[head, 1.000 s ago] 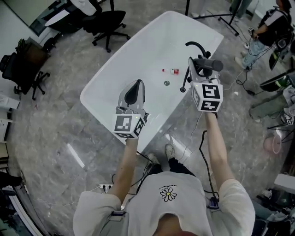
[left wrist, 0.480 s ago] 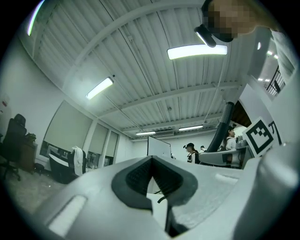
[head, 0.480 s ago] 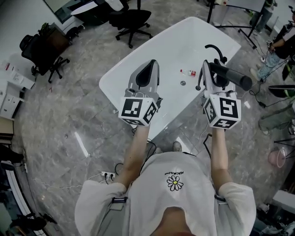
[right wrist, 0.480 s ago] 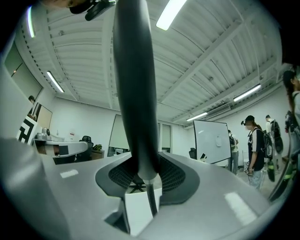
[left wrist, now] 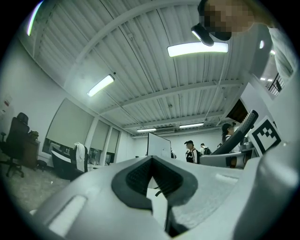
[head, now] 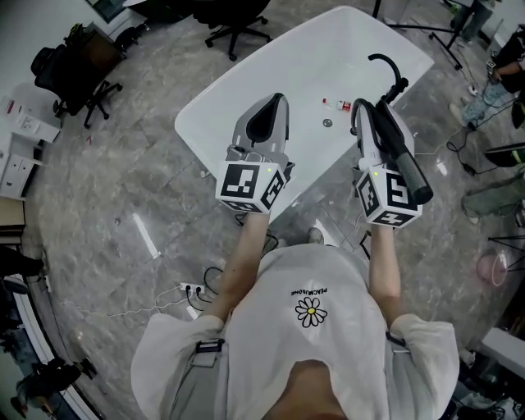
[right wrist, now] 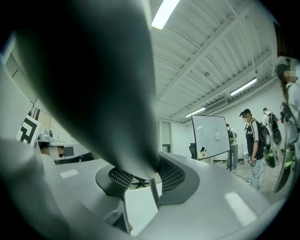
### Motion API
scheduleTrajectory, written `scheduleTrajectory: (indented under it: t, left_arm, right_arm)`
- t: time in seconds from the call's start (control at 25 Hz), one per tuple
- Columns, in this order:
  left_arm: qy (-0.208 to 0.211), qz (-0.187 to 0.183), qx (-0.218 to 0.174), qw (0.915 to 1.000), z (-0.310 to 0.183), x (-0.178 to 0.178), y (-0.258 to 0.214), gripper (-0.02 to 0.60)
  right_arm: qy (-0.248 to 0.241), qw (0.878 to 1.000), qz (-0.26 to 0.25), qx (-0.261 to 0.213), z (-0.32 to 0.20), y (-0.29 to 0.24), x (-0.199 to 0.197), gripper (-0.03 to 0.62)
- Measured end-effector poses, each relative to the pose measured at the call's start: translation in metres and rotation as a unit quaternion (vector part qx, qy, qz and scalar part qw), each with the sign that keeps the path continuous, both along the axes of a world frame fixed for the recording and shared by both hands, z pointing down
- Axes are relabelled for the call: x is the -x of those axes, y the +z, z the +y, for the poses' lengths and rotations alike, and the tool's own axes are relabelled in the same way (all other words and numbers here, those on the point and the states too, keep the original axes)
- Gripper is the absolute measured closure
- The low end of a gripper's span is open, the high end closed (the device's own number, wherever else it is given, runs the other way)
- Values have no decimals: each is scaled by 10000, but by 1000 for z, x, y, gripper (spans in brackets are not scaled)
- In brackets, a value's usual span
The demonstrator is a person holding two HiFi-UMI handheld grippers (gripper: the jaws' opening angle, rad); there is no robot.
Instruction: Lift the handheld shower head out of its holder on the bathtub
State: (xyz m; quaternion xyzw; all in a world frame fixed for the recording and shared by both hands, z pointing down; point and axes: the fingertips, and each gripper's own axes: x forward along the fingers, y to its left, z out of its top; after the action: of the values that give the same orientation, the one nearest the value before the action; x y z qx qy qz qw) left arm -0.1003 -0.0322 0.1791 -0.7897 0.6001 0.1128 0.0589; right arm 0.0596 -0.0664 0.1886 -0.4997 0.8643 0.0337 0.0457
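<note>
Head view: right gripper (head: 367,111) clamps the shower head (head: 404,160) — axis running back from bathtub's (head: 246,74) right edge; left gripper (head: 274,105) closed, empty.

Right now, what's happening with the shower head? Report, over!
Right gripper shut on shower head, lifted over the bathtub edge. Left gripper shut, empty. Nothing blocking.

Grey marbled floor (head: 107,205), glossy, light streaks reflected. White bathtub (head: 205,123) stands on it at an angle, centre of the head view. Two dark office chairs on the floor beyond: one (head: 238,25) just beside the tub's far side, one (head: 78,61) well apart to the left. White power strip (head: 190,289) with cables lies near the tub's near end. Pink bucket (head: 490,269) at far right.
</note>
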Motion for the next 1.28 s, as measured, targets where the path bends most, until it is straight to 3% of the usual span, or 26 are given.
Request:
scheduleTrajectory:
  t: [1.28]
  left_arm:
    - [167, 29, 115, 9998, -1, -11, 8, 581]
  right_arm:
    - [109, 9999, 103, -19, 14, 2, -13, 439]
